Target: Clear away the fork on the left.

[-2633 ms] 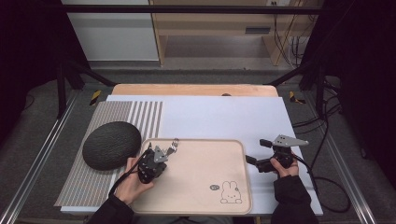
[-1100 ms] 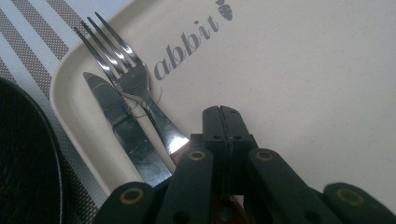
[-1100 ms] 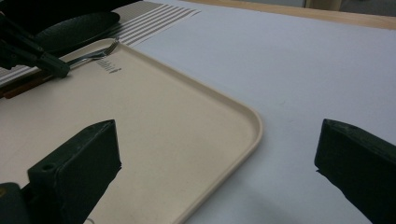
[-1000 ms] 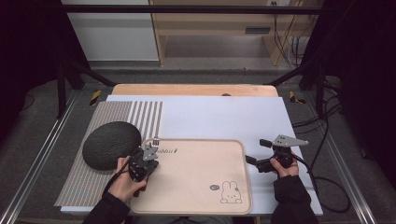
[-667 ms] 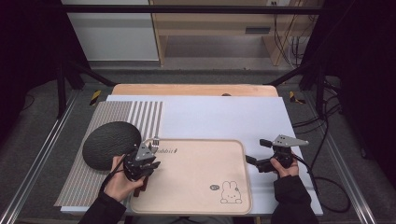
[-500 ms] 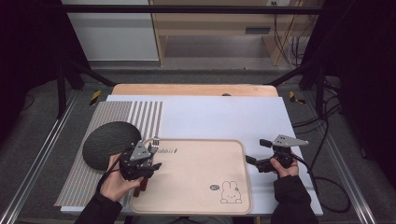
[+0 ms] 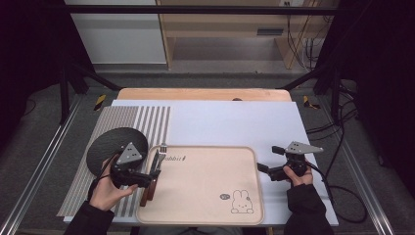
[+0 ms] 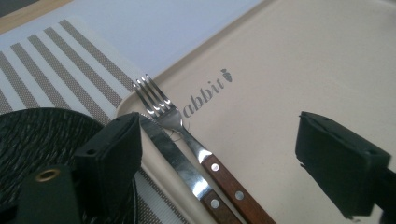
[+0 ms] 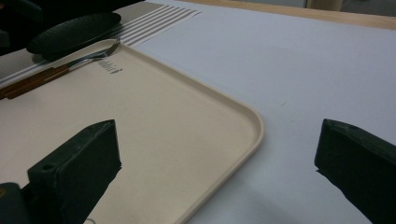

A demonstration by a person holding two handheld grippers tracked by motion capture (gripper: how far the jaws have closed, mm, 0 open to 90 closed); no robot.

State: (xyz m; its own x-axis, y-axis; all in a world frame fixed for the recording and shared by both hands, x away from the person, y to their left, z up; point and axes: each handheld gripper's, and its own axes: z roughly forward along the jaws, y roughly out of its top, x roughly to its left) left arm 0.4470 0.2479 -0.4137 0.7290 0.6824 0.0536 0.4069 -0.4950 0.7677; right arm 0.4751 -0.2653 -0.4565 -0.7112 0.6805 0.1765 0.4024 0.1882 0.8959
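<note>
Where the wooden-handled steel fork (image 8: pixel 175 119) and knife (image 8: pixel 180 165) lie side by side at the left edge of the beige rabbit-printed tray (image 7: pixel 210 215), the left gripper (image 7: pixel 147 178) hovers with jaws apart; a round black textured plate (image 7: pixel 105 147) sits just beside on the striped placemat (image 7: pixel 142 120). The right gripper (image 7: pixel 266 159) rests beyond the tray's right edge, jaws wide apart, holding nothing.

Tray (image 7: pixel 205 215) holds fork (image 8: pixel 161 105) beside knife (image 8: pixel 180 165).

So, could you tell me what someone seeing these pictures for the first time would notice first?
Probably the beige tray with a rabbit drawing, lying at the table's near edge between the two hands. Next, the fork and knife, with brown handles, side by side along the tray's left edge, where the left gripper stands open. Left of them a black plate rests on a striped mat.
</note>
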